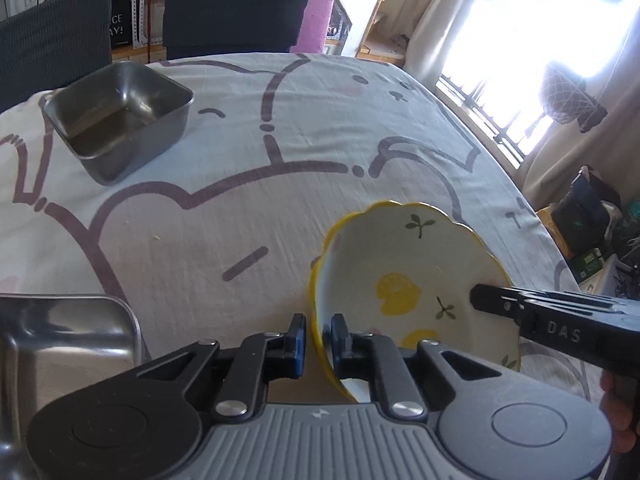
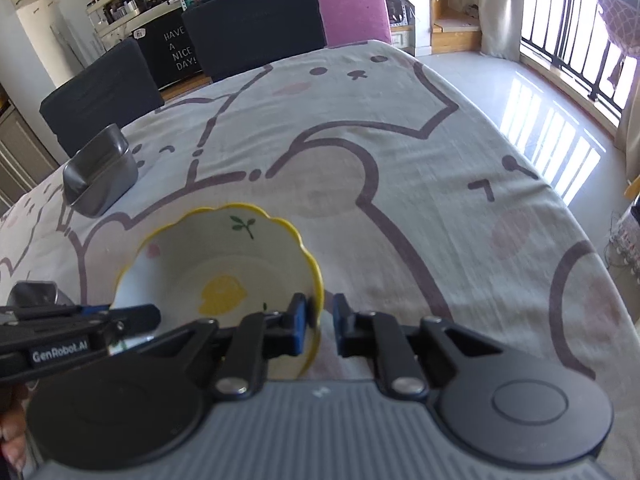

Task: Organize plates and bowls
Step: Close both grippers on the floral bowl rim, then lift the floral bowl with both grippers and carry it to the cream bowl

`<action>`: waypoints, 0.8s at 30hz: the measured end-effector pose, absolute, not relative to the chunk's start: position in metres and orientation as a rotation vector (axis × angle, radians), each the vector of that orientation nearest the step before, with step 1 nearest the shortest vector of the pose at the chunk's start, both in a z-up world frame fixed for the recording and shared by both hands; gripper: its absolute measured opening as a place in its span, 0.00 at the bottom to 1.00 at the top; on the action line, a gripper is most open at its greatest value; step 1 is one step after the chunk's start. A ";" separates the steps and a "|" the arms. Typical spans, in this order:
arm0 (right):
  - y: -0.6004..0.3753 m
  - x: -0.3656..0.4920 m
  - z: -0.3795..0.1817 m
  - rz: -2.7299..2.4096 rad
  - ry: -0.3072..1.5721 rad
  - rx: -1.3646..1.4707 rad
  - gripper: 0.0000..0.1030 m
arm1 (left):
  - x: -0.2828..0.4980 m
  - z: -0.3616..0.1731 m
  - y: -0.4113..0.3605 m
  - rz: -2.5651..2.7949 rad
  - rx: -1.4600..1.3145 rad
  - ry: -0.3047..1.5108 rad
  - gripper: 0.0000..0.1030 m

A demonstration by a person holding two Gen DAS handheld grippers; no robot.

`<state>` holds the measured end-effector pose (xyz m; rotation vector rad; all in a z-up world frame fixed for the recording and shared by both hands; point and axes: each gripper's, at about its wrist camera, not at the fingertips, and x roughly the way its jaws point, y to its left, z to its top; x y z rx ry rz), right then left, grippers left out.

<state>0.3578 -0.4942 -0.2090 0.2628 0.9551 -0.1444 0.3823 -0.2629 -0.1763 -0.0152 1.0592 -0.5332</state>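
Nearest, at the worktop's front edge: yellow-rimmed bowl tilted up, its rim straddled from both sides. Left tool pinching the near-left wall. Right tool astride the right rim, inner pad touching, outer pad apart, so only loosely closed. Likely a two-sided lift for steadiness. Near left, a steel tray, cut off by the frame. Farther left, a square steel tin, seemingly empty. Bowl's underside hidden.
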 end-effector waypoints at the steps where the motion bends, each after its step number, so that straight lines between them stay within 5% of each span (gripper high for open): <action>1: -0.493 0.359 -0.209 -0.141 0.955 0.258 0.12 | 0.383 -0.177 -0.262 -0.535 -0.024 1.063 0.13; 24: -0.458 0.315 -0.136 -0.132 0.835 0.201 0.10 | 0.342 -0.099 -0.222 -0.551 -0.078 0.932 0.08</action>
